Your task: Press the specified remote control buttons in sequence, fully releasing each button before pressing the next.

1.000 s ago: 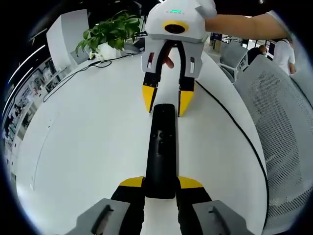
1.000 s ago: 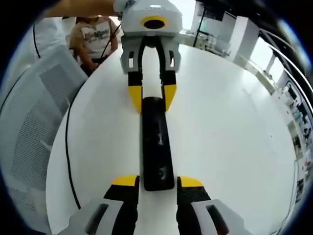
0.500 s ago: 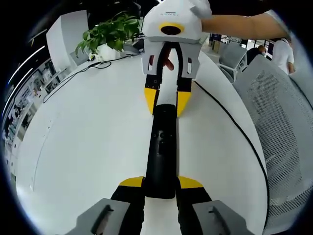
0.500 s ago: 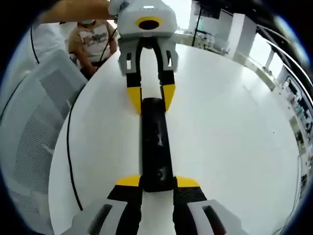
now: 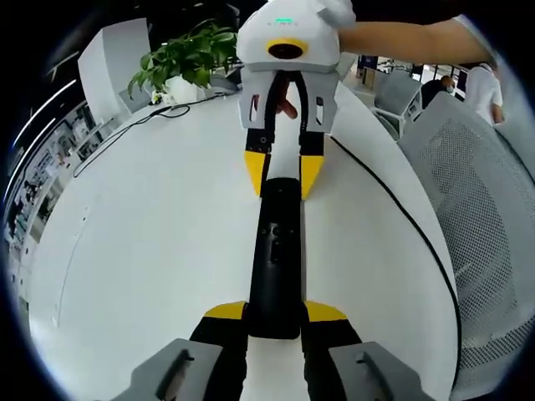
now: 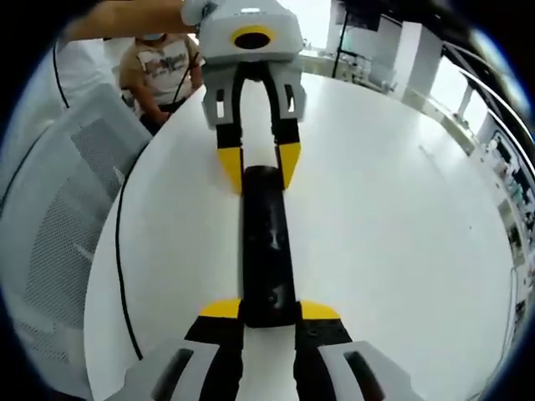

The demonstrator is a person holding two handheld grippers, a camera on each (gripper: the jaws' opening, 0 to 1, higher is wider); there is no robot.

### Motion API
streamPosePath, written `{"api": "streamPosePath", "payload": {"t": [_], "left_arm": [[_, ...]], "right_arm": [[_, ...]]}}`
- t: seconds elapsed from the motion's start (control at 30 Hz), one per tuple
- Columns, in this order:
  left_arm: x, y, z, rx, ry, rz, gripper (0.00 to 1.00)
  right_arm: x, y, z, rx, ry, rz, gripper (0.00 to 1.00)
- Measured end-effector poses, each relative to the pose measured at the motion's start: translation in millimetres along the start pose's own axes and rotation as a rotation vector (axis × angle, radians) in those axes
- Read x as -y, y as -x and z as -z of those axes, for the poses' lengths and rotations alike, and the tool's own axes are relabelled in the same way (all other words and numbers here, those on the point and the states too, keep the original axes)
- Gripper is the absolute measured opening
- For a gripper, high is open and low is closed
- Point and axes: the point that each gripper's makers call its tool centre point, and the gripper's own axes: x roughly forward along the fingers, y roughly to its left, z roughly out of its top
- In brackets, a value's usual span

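In the left gripper view, a black remote control is seen lying lengthwise on the white table, its near end held between the yellow-tipped jaws of the left gripper, which are closed against its sides. At the far end, the right gripper is met head-on, its jaws set to either side of the remote's tip. Buttons are visible along the remote's top. A potted plant and a black cable are seen beyond the jaws, with a mesh chair to the right.

In the right gripper view, the same remote is seen from the opposite end, gripped between the right gripper's closed jaws, with the left gripper at its far tip. A seated person is shown here, and the plant is not.

No button is being pressed by anything; the remote is judged merely steadied at both ends, so the pressing sequence appears still ahead.
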Motion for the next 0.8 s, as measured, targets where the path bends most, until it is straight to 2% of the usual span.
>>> {"api": "streamPosePath", "payload": {"t": [0.17, 0.8], "left_arm": [[1.0, 0.8, -0.4, 0.019, -0.007, -0.005, 0.23], [-0.7, 7.0, -1.0, 0.020, -0.019, -0.023, 0.23]], "right_arm": [[-0.4, 0.5, -0.1, 0.009, -0.004, 0.004, 0.19], [2.7, 3.2, -3.6, 0.023, 0.010, 0.030, 0.19]]}}
